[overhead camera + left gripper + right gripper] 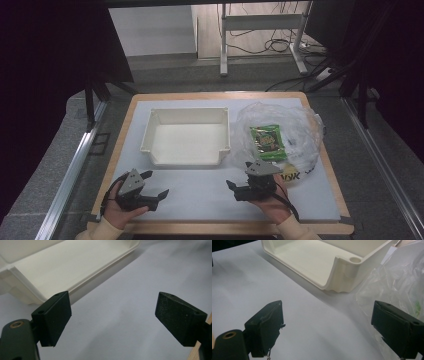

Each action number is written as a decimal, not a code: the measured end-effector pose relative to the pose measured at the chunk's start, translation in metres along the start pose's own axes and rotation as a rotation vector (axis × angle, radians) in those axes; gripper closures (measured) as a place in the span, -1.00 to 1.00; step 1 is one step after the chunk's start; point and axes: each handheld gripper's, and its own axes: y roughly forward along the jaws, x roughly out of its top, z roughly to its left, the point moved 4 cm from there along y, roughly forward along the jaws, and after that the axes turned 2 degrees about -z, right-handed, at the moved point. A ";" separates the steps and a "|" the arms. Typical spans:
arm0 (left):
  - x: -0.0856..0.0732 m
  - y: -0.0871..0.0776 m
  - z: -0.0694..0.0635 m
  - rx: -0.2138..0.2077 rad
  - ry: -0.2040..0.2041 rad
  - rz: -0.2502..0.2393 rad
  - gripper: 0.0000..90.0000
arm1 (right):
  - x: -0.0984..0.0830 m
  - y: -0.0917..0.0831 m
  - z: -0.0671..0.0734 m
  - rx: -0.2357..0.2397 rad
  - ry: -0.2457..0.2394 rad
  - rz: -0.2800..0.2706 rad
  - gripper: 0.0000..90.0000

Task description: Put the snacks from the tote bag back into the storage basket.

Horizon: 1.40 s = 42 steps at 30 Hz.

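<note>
Both grippers idle at the near edge of the bench (320, 200), jaws spread wide and holding nothing: left gripper (156, 186) near the front left, right gripper (237, 189) just in front of the clear plastic bag (295, 125). The green snack packet (268, 142) lies flat inside the bag, right of the empty white bin (186, 158); the two are just beside each other, can't tell if touching. Likely step: get the packet out and into the bin. Suggest the right gripper goes for the bag first, since it's closest, visible at the right of the right gripper view (397, 282). Film is crinkly and slippery, so pinch a fold near the opening, not a flat face. Left gripper should pin or lift the bag so it doesn't drag along. Take the packet by an edge seam, and keep clear of the bin's wall (342, 277).
</note>
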 end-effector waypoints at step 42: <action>-0.002 0.001 -0.002 0.024 0.015 -0.002 -0.69 | 0.010 -0.009 -0.005 0.066 0.013 -0.005 -0.57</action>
